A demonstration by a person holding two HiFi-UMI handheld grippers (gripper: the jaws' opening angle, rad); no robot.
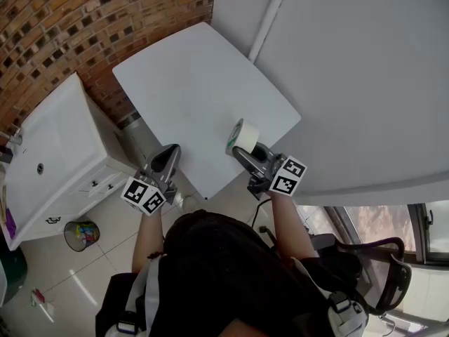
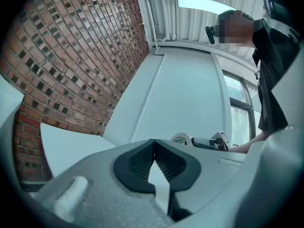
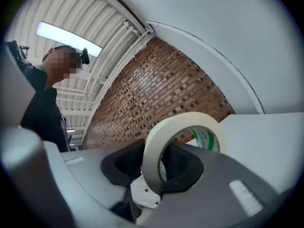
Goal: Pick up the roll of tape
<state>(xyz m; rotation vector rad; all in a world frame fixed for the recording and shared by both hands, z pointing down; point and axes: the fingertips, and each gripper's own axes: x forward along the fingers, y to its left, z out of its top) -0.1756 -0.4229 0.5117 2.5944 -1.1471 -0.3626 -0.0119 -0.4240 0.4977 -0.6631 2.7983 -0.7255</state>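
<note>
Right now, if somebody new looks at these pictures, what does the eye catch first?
The cream roll of tape stands out first, clamped on edge in the right gripper, by the near edge of the white table. The left gripper is shut and empty to its left, and a brick wall fills the upper left of the head view.

- The roll of tape: cream masking tape, with green print inside its core.
- Pose: on edge, slightly tilted.
- Place: its wall is pinched by the right gripper, one pad inside the hole and one outside, above the near edge of the white table.
</note>
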